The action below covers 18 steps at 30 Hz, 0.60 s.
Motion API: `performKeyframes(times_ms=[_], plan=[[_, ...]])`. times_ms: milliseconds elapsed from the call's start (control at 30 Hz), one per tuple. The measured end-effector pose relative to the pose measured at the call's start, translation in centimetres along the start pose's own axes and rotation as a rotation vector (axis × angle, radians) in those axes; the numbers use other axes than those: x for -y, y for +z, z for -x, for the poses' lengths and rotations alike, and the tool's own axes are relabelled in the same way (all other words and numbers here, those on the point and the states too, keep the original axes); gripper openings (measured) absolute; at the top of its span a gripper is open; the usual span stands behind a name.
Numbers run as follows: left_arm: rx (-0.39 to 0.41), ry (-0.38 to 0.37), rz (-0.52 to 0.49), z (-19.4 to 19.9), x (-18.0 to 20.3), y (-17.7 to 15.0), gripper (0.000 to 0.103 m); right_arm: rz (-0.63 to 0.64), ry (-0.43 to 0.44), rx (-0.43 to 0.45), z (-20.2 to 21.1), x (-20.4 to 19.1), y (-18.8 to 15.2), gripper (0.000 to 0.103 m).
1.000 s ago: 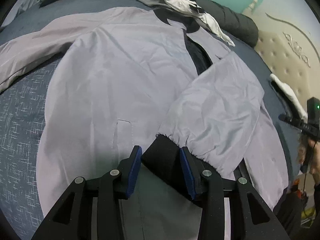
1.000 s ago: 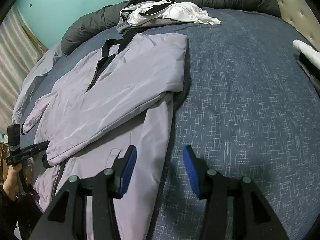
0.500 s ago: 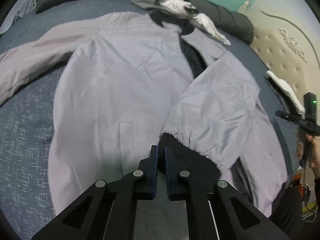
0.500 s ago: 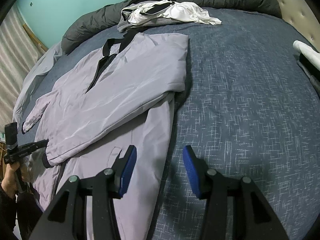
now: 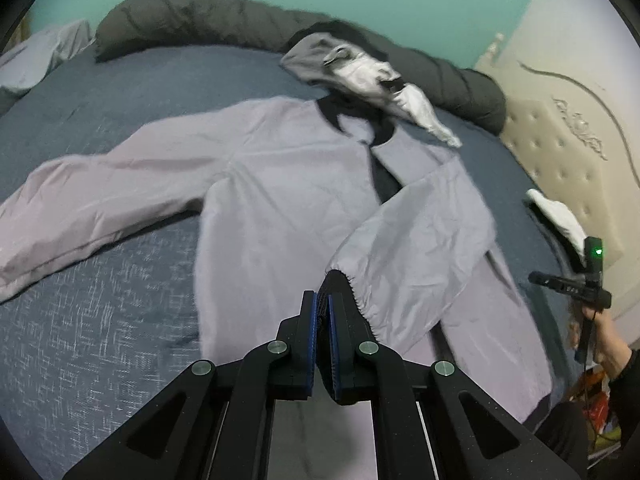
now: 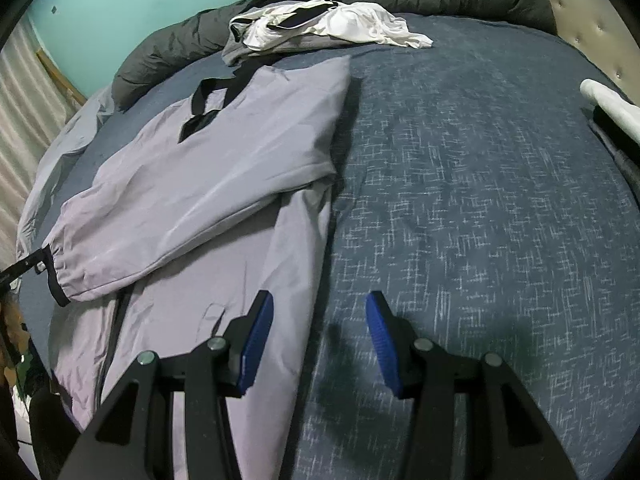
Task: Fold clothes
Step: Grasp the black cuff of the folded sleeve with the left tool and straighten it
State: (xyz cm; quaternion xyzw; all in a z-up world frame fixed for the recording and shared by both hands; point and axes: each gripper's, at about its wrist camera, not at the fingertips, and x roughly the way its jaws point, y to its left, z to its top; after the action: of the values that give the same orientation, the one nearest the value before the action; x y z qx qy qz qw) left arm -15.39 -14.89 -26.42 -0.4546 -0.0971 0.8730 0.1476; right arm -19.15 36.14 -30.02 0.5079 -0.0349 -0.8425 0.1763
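left wrist view, nearest first: left gripper [image 5: 322,332] at 6 o'clock, blue pads clenched tight on the black knit cuff [image 5: 334,284] of the folded-in sleeve [image 5: 416,248], the cuff fabric pinched thin between them and looking raised off the jacket body. that sleeve runs from the cuff up toward 2 o'clock to the shoulder.

right wrist view, nearest: right gripper [image 6: 318,340] at 6 o'clock, jaws parted with nothing between them, hovering over the jacket's side edge where it meets the blue bedspread [image 6: 480,200]. a person's hand [image 5: 600,332] carries it at 3 o'clock in the left view.

middle ground: lilac jacket [image 5: 280,200] lies flat, front up, on the bed. long axis runs from hem near the cameras to black collar [image 5: 352,120] at about 12 o'clock, so the neck points away toward the dark rolled duvet [image 5: 200,20]. the other sleeve [image 5: 100,200] stretches out flat toward 9 o'clock, not folded.

far: heap of grey and white clothes [image 5: 360,72] just beyond the collar, against the duvet; padded headboard [image 5: 560,168] at 2 o'clock.

progress, my reading: early. one sleeve is across the chest but is gripped again, likely for re-laying; the spread sleeve, the side panels and the hem-to-collar fold all remain, and the far heap looks untouched.
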Motion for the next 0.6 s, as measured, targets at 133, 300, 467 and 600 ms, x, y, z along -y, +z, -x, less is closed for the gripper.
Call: performKeyframes(times_ms=[133,300,467,600], plan=[[-0.044,0.038,0.053,-2.1,-2.0,-0.6,0.006,0.010,-0.033,0.000,-1.5,-0.1,1.1,0.055],[-0.095,0.084,0.064,-3.5,-2.9,-2.2,0.007,0.062,-0.084,0.009,-3.5,-0.5,3.1,0.055],[0.008,0.131,0.039,-1.4,-1.4,-1.4,0.017,0.099,-0.140,0.004,-5.5,-0.1,4.8,0.055],[0.034,0.055,0.006,-2.3,0.7,-0.6,0.030,0.114,-0.118,0.006,-6.8,-0.3,5.7,0.055]])
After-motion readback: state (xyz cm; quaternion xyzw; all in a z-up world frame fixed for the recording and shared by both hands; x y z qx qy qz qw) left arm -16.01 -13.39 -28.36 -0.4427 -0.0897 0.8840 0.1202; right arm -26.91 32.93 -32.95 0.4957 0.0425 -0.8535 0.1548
